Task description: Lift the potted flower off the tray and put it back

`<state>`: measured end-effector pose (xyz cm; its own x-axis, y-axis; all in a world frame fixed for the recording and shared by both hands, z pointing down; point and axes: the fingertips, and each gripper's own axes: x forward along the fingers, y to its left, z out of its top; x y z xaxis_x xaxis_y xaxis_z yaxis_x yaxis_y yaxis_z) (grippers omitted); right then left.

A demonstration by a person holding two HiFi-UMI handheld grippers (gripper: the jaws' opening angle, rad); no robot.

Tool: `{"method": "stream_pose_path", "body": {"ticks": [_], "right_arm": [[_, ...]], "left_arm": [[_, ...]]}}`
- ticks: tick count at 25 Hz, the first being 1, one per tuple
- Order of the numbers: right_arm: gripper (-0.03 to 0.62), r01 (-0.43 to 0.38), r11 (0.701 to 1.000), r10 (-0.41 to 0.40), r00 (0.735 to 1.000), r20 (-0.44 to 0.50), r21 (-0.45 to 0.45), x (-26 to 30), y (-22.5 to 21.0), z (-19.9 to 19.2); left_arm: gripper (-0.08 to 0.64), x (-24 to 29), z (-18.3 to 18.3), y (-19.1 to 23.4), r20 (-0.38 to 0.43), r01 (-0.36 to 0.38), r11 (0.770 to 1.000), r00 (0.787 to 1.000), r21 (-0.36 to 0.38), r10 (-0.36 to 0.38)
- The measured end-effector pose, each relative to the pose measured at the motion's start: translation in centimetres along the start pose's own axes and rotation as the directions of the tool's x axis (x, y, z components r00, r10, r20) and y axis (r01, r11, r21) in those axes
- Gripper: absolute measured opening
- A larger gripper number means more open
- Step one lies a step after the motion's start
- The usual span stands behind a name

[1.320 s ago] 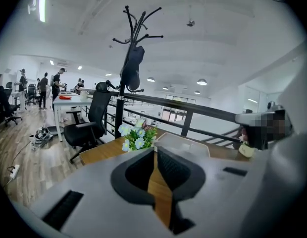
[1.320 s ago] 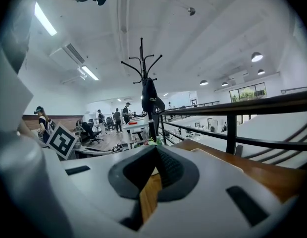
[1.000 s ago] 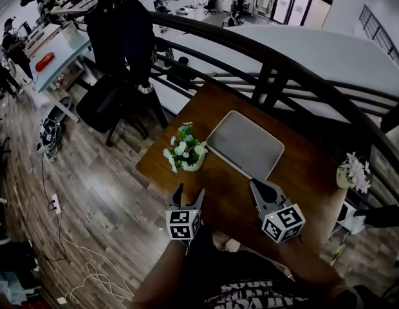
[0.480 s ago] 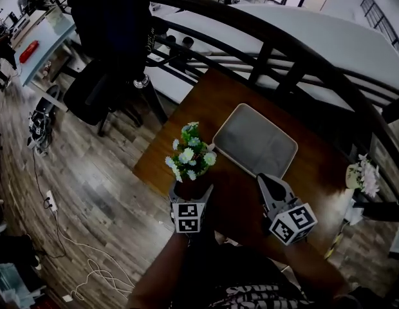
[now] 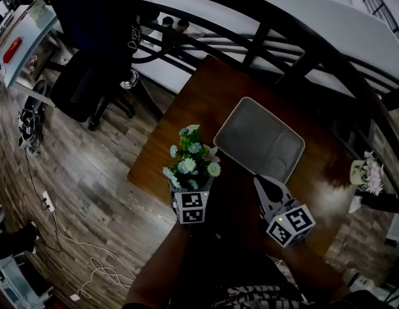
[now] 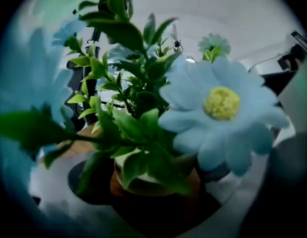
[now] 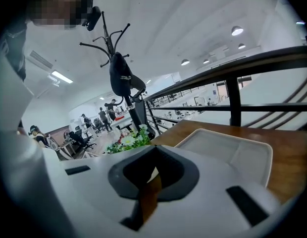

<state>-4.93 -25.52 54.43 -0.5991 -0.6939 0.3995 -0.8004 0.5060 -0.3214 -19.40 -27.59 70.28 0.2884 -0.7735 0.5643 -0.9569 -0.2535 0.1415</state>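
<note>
The potted flower (image 5: 190, 163), white and pale blooms over green leaves, stands on the brown table (image 5: 206, 95) just left of the grey tray (image 5: 260, 140), which holds nothing. My left gripper (image 5: 192, 184) reaches under the blooms with its jaws wide open. In the left gripper view the pot (image 6: 143, 182) sits between them, with no pad visibly pressing on it, and a big daisy (image 6: 223, 103) fills the right side. My right gripper (image 5: 264, 184) hovers at the tray's near edge with its jaws shut and nothing in them. The right gripper view shows the tray (image 7: 228, 148) ahead and the flowers (image 7: 128, 140) to the left.
A second small flower pot (image 5: 367, 172) stands at the table's right edge. A dark railing (image 5: 283, 50) runs behind the table. A coat stand with a dark coat (image 5: 103, 31) and a chair are off the table's left side, over wooden floor with cables (image 5: 90, 262).
My left gripper has come forward from the table's near edge to the pot, and its jaws now stand around it. My right gripper has moved slightly toward the tray.
</note>
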Motion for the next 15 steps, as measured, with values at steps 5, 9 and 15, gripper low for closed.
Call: {"method": "stream_pose_path", "body": {"ticks": [5, 9, 15], "right_arm": [[-0.008, 0.012, 0.999, -0.011, 1.000, 0.013, -0.038, 1.9, -0.5, 1.0], [-0.008, 0.019, 0.999, -0.018, 1.000, 0.016, -0.039, 2.3, -0.4, 1.4], [-0.008, 0.019, 0.999, -0.018, 1.000, 0.010, -0.046, 1.8, 0.1, 1.4]], "left_arm": [[0.479, 1.5, 0.3, -0.1, 0.033, 0.018, 0.999, 0.999, 0.040, -0.020], [0.479, 1.6, 0.3, -0.3, 0.050, 0.019, 0.998, 0.999, 0.053, -0.022], [0.479, 1.5, 0.3, -0.6, 0.074, 0.025, 0.997, 0.997, 0.073, -0.030]]}}
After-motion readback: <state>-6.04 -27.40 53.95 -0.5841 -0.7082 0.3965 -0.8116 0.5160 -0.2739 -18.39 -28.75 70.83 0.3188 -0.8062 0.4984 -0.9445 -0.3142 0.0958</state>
